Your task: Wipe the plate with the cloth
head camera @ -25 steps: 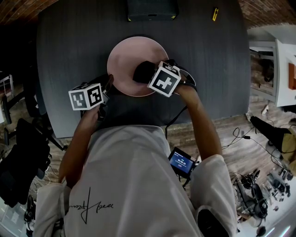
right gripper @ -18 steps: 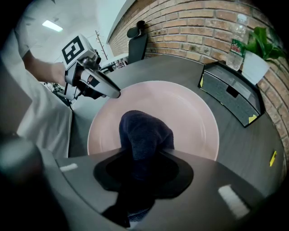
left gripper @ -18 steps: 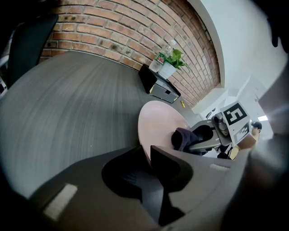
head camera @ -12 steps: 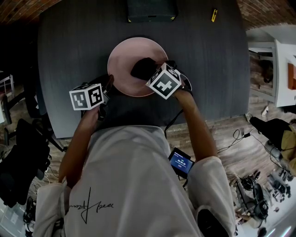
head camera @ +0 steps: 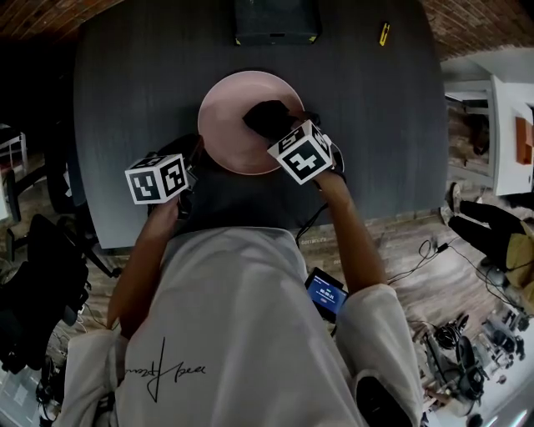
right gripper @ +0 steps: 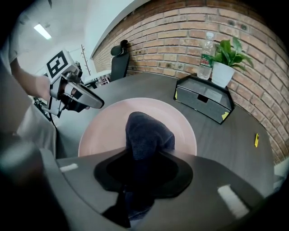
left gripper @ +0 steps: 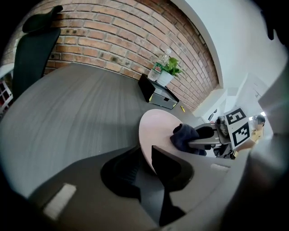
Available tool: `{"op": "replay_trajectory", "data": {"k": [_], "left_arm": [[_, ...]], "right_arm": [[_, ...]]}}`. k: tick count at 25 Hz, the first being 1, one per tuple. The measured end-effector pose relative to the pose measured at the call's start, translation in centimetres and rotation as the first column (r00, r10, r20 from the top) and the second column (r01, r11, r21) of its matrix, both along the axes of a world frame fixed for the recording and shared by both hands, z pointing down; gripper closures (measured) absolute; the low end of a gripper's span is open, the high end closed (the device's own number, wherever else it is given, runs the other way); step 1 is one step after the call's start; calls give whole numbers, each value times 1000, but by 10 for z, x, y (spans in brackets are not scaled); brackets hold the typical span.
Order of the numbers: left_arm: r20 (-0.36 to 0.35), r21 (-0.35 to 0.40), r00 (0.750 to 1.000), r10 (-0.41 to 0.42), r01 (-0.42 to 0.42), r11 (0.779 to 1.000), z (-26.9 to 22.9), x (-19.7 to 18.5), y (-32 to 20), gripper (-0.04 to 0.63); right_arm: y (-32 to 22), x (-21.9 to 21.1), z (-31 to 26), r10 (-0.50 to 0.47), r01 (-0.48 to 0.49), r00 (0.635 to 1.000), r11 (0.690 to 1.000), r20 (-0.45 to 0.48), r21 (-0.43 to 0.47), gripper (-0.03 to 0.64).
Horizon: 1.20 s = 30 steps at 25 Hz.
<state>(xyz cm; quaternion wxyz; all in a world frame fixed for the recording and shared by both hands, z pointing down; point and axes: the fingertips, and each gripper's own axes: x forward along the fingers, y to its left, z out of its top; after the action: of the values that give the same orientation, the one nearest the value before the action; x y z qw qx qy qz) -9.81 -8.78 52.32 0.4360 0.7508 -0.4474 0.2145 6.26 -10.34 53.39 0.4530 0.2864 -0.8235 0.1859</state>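
A round pink plate (head camera: 229, 125) lies on the dark grey table (head camera: 133, 92), just in front of me. My right gripper (head camera: 284, 127) is shut on a dark blue cloth (head camera: 269, 117) and holds it down on the plate's right half; the cloth (right gripper: 146, 133) bulges out between the jaws over the plate (right gripper: 101, 131). My left gripper (head camera: 198, 157) sits at the plate's near left rim. There the rim (left gripper: 146, 144) runs between its jaws, which have just been opening but still touch it on both sides. The right gripper (left gripper: 198, 143) also shows across the plate.
A black box (head camera: 277, 21) stands at the table's far edge, with a water bottle (right gripper: 207, 49) and a potted plant (right gripper: 226, 61) behind it. A yellow pen (head camera: 385, 33) lies far right. An office chair (left gripper: 34, 49) stands by the brick wall. The table's near edge is under my arms.
The right gripper has carried the cloth across the plate, away from me and a little to the right, rolling as it went. The left gripper has stayed at the rim.
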Motion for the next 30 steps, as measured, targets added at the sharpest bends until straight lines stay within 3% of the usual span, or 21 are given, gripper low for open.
{"op": "replay_trajectory", "data": {"k": [4,7,10,15,24,30], "left_arm": [[6,56,1000,-12,11,998,-17,-2,-2,511],[-25,56,998,-49,50,997,-18,-3,1,541],[-70,92,994,-83,89,992,-32,-2,-1,557],[-48,140,997,-61,67,988,-47,-2,8,572],[-58,226,997,-41,53,973,-76,2,28,581],[-36,326,999,-18,29,945,-117,0,46,583]], "right_arm": [[2,0,-7,59,-59,997,998,56,5,499],[1,5,-13,116,-117,989,993,95,8,500],[1,6,-25,204,-202,960,979,190,-26,503],[7,12,-40,289,-290,923,956,255,-35,503],[28,9,-76,298,-332,911,940,283,78,506],[50,-8,-105,288,-349,886,930,362,113,506]]}}
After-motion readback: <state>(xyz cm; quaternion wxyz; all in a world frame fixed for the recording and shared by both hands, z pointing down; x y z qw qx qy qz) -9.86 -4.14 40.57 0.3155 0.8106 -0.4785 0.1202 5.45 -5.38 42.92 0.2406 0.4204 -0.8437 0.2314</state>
